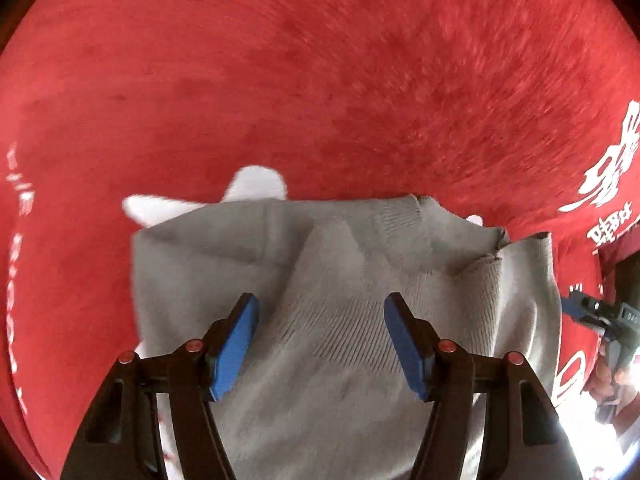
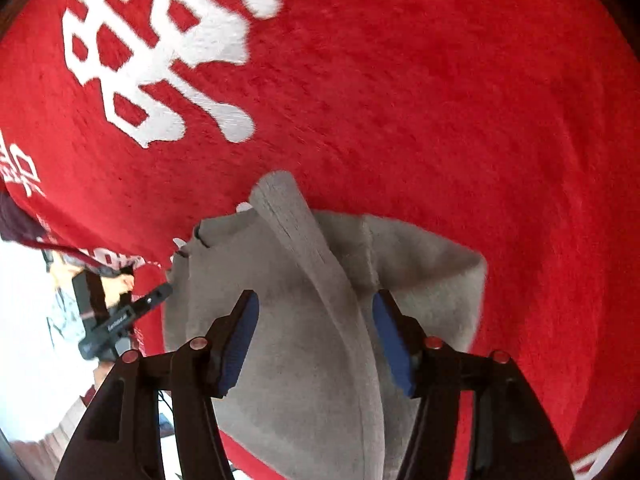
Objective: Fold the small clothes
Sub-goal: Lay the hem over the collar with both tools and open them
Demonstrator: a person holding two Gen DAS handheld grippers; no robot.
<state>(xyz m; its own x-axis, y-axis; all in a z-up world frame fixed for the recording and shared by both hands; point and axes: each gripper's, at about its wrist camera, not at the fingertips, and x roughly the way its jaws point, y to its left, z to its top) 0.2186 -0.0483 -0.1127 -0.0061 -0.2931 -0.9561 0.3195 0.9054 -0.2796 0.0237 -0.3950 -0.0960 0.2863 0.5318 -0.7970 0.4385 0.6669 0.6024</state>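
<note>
Both grippers, left [image 1: 321, 344] and right [image 2: 316, 340], have jaws spread over the rumpled grey knit garment [image 1: 340, 300]; I'd pinch matching corners evenly before folding.

free: red mat [image 1: 320, 80] bare beyond and to both sides | obstacle: grey garment [image 1: 340, 300] bunched under left tool [image 1: 320, 344] and right tool [image 2: 314, 340], both spread wide

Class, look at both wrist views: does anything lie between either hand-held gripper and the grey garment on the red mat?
Nothing visible does. The left hand-held gripper and the right hand-held gripper both stand open directly over the grey garment, which lies on the red mat.
</note>
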